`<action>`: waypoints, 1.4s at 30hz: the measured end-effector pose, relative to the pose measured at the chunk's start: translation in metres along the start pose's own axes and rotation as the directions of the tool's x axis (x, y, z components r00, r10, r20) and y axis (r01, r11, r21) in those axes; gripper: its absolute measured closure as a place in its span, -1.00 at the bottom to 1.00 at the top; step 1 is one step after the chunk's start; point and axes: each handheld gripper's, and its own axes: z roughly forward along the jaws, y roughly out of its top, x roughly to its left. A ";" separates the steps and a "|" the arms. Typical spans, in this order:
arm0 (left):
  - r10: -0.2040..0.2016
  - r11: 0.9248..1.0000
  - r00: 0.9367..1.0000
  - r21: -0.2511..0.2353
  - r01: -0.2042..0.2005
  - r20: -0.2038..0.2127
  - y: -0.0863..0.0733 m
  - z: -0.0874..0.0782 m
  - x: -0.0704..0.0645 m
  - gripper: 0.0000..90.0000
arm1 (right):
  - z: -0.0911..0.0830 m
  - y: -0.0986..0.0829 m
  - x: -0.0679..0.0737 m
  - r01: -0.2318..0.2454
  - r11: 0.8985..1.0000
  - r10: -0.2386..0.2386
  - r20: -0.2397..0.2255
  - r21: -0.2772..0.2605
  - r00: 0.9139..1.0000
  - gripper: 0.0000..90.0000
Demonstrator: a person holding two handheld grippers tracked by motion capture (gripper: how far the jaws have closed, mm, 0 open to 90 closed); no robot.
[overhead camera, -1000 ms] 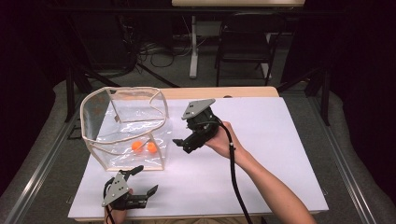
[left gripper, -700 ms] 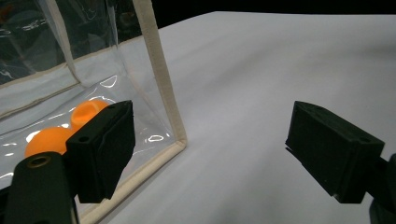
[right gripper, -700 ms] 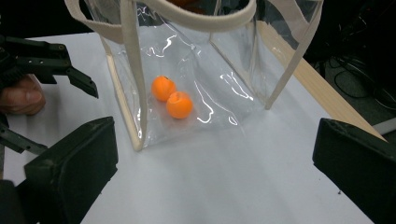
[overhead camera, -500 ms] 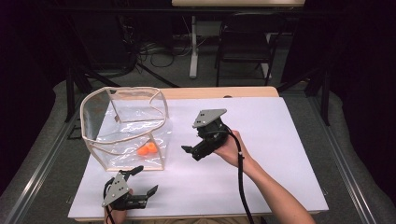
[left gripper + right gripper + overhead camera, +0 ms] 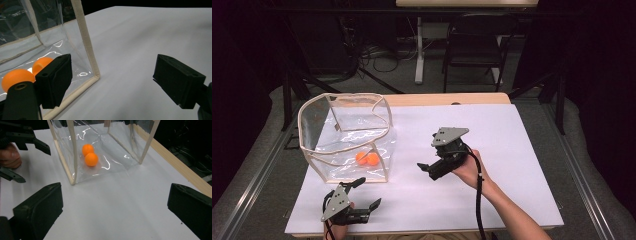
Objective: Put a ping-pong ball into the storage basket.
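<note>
Two orange balls (image 5: 367, 159) sit touching each other on the floor of the clear bag (image 5: 312, 131), so the dropping-in step looks finished. The right gripper (image 5: 426, 168) hangs wide and empty beside the bag; the left gripper (image 5: 368, 192) rests wide near its front corner. Next probably calls for clearing away.

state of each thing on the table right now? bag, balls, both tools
Clear bag: upright, top open.
Two orange balls: inside the bag, on its floor, touching.
Left tool: open, empty, near the bag's front corner.
Right tool: open, empty, apart from the bag.
</note>
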 end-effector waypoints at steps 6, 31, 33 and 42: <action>0.000 1.000 1.000 0.001 0.000 -0.001 0.000 0.000 0.000 -0.65 | -0.005 -0.012 0.000 -0.008 1.000 0.008 0.009 -0.001 1.000 -1.00; 0.001 1.000 1.000 0.001 -0.001 0.002 0.000 0.000 0.000 -0.65 | -0.023 -0.056 0.007 -0.036 0.999 0.036 0.043 -0.003 0.998 -1.00; 0.000 1.000 1.000 0.000 0.000 0.001 0.000 0.000 0.000 -0.65 | -0.025 -0.059 0.007 -0.042 0.999 0.042 0.045 -0.005 0.998 -1.00; 0.000 1.000 1.000 0.001 0.000 0.000 0.000 0.000 0.000 -0.65 | -0.032 -0.074 0.009 -0.049 0.999 0.049 0.055 -0.001 0.997 -1.00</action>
